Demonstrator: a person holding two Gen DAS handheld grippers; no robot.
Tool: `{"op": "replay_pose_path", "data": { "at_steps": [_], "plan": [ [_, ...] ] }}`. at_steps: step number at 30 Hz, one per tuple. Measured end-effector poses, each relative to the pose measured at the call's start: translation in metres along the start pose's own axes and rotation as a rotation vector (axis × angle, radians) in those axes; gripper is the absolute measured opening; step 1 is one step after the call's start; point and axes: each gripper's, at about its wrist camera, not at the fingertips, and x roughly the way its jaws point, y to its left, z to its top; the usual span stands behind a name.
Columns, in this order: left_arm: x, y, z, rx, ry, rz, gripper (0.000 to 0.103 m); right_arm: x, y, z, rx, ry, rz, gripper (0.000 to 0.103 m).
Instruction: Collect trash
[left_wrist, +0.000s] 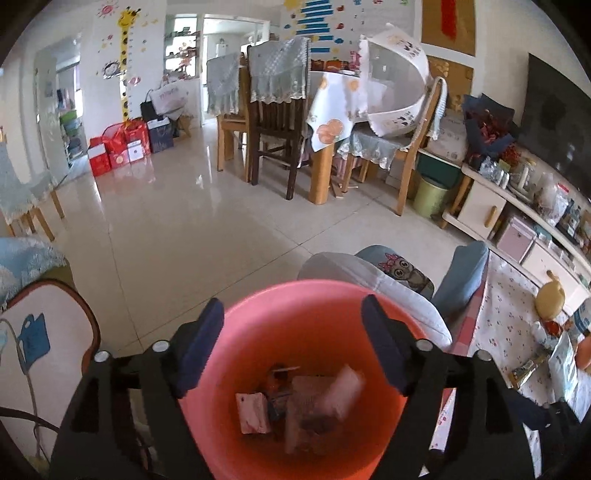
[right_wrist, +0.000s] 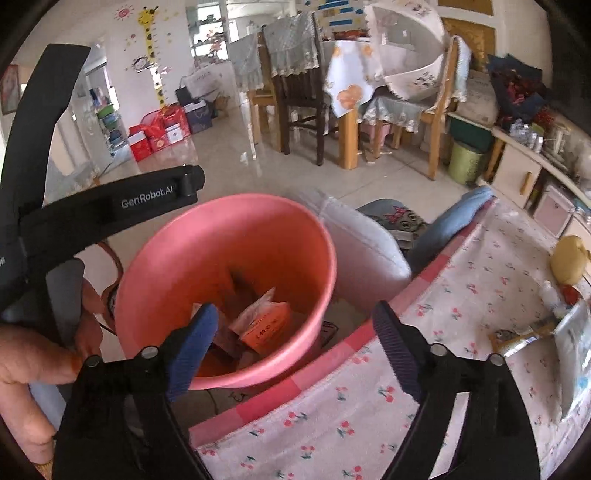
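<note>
Trash packets (left_wrist: 295, 402) already lie inside the pink bucket (left_wrist: 317, 295), at six o'clock in the left view. Both grippers, left (left_wrist: 291, 347) and right (right_wrist: 295, 350), stand open and empty. Wrappers (right_wrist: 524, 338) at three o'clock on the cloth probably remain.

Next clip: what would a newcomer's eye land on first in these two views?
The pink bin fills the lower centre of both views, with crumpled wrappers and packets lying at its bottom. The left claw hangs open right over its mouth, nothing between its pads, and the right claw is open too, straddling the bin's rim and the cherry-print cloth beside it.
</note>
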Motion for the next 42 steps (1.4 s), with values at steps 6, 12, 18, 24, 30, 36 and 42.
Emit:
{"op": "replay_pose_path", "data": {
  "at_steps": [6, 12, 18, 24, 30, 36, 42],
  "plan": [
    [-0.01, -0.023, 0.0, 0.05, -0.025, -0.037, 0.084, -0.019, -0.021, -0.014, 0.049, -0.011, -0.047, 0.09],
    [-0.015, -0.038, -0.003, 0.081, -0.038, -0.054, 0.087, -0.03, -0.038, -0.027, 0.089, -0.008, -0.081, 0.091],
    [-0.017, -0.054, -0.008, 0.119, -0.037, -0.068, 0.088, -0.039, -0.051, -0.038, 0.117, -0.007, -0.099, 0.093],
    [-0.018, -0.074, -0.012, 0.161, -0.037, -0.079, 0.088, -0.047, -0.061, -0.049, 0.134, -0.006, -0.119, 0.093],
    [-0.022, -0.094, -0.017, 0.212, -0.041, -0.081, 0.088, -0.056, -0.076, -0.06, 0.161, -0.01, -0.136, 0.093],
    [-0.024, -0.112, -0.021, 0.247, -0.044, -0.087, 0.088, -0.064, -0.088, -0.069, 0.178, -0.012, -0.151, 0.093],
    [-0.028, -0.128, -0.026, 0.284, -0.049, -0.094, 0.088, -0.072, -0.101, -0.077, 0.194, -0.014, -0.164, 0.093]
  ]
}}
